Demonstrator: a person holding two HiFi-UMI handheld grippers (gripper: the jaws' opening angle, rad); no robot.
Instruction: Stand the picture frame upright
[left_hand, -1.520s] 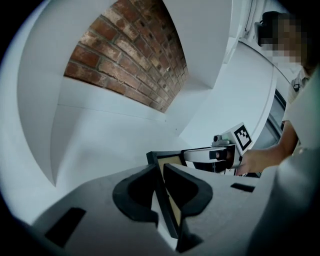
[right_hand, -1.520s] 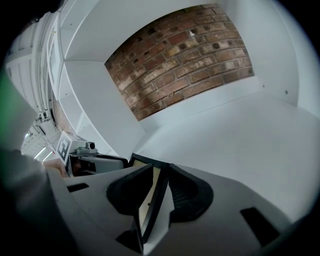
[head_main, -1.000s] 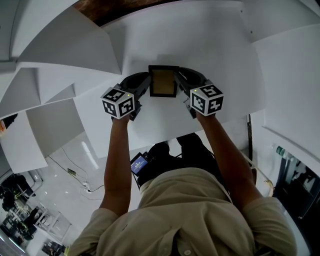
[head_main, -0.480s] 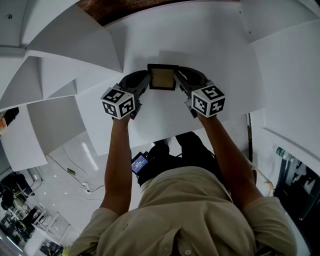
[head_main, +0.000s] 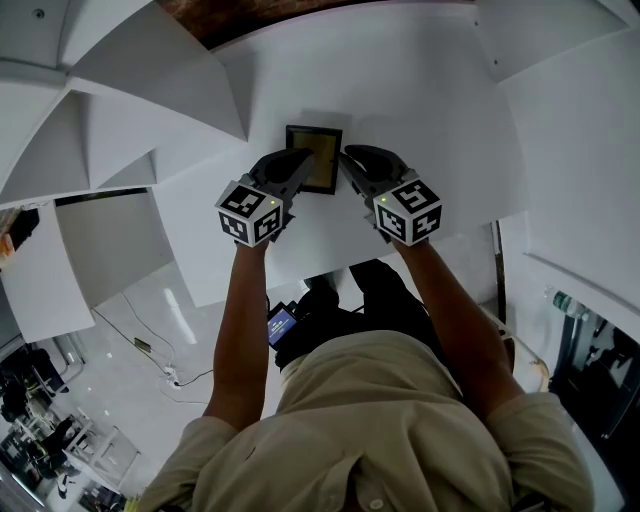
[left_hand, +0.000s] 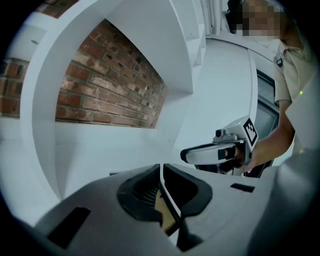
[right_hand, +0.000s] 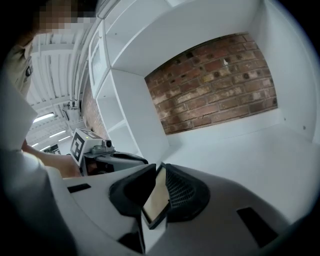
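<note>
Black-rimmed tan picture frame, upper centre, looks mid-tilt, its side edges pinched by left claw and right claw, the right's jaws having just closed further on it. Next, it probably needs settling vertical on the white surface.

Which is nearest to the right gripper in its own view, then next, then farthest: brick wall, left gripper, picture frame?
1. picture frame, between the right gripper's jaws, which have just been closing on it.
2. left gripper, to the left, beyond the frame.
3. brick wall, far back, upper right.

Grey left tongs, grey right tongs, khaki shirt.
</note>
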